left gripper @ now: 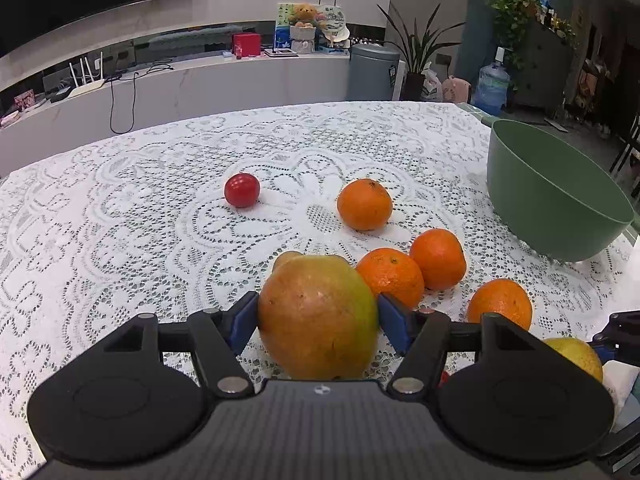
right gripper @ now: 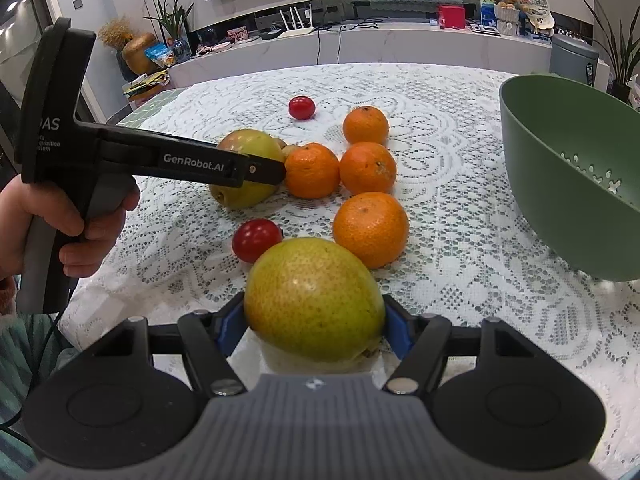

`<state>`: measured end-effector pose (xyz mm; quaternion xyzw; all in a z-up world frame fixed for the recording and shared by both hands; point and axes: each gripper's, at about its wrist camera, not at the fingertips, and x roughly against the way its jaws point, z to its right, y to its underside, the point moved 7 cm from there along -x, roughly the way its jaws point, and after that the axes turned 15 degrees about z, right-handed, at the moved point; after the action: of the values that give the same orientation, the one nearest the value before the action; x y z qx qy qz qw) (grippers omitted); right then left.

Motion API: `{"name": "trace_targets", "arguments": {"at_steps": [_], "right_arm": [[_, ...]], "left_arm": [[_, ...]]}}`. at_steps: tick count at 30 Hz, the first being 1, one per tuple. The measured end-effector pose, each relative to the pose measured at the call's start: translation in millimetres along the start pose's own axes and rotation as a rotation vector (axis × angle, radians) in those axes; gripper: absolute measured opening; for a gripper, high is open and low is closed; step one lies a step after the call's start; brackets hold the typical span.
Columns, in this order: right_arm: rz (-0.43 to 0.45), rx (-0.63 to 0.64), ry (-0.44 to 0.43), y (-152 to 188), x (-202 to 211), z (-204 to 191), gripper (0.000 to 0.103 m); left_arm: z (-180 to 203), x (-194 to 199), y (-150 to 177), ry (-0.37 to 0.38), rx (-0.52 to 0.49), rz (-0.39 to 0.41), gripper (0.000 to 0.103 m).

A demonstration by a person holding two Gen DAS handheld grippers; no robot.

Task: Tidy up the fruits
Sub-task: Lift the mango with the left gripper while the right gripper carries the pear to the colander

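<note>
1. On the white lace tablecloth (right gripper: pixel 460 208) we see two pears, four oranges and two small red tomatoes, with a green plastic colander bowl (right gripper: pixel 568 184) standing at the right edge.
2. Our left gripper (left gripper: pixel 318 316) has its blue pads pressed on either side of a reddish-green pear (left gripper: pixel 316 320), which still rests on the cloth.
3. Our right gripper (right gripper: pixel 316 320) is clamped the same way on a yellow-green speckled pear (right gripper: pixel 314 300).
4. Just beside the left pear, to its right, sit two round oranges (left gripper: pixel 390 276) touching each other; a third orange (left gripper: pixel 364 204) lies farther back.
5. A fourth orange (right gripper: pixel 370 228) and a near red cherry tomato (right gripper: pixel 256 240) crowd close ahead of the right pear.
6. A second red tomato (right gripper: pixel 302 107) lies apart at the far side.
7. A hand (right gripper: pixel 80 216) grips the left tool's handle.
</note>
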<state>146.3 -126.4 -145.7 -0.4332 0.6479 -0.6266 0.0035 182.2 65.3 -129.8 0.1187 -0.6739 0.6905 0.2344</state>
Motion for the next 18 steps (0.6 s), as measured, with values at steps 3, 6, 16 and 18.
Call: {"name": "trace_targets", "arguments": {"at_steps": [3, 6, 16, 18], "right_arm": [[0.002, 0.001, 0.002, -0.1, 0.9, -0.5, 0.066], [0.003, 0.001, 0.005, 0.3, 2.1, -0.5, 0.066], [0.049, -0.019, 0.021, -8.7, 17.2, 2.5, 0.066], [0.062, -0.021, 0.027, -13.5, 22.4, 4.8, 0.066]], "left_arm": [[-1.1, 2.3, 0.7, -0.008, 0.021, 0.007, 0.074], [-2.4, 6.7, 1.8, -0.011, 0.036, 0.004, 0.073], [-0.8, 40.5, -7.1, -0.037, 0.059, 0.047, 0.073], [3.2, 47.2, -12.1, -0.031, 0.055, 0.06, 0.073]]}}
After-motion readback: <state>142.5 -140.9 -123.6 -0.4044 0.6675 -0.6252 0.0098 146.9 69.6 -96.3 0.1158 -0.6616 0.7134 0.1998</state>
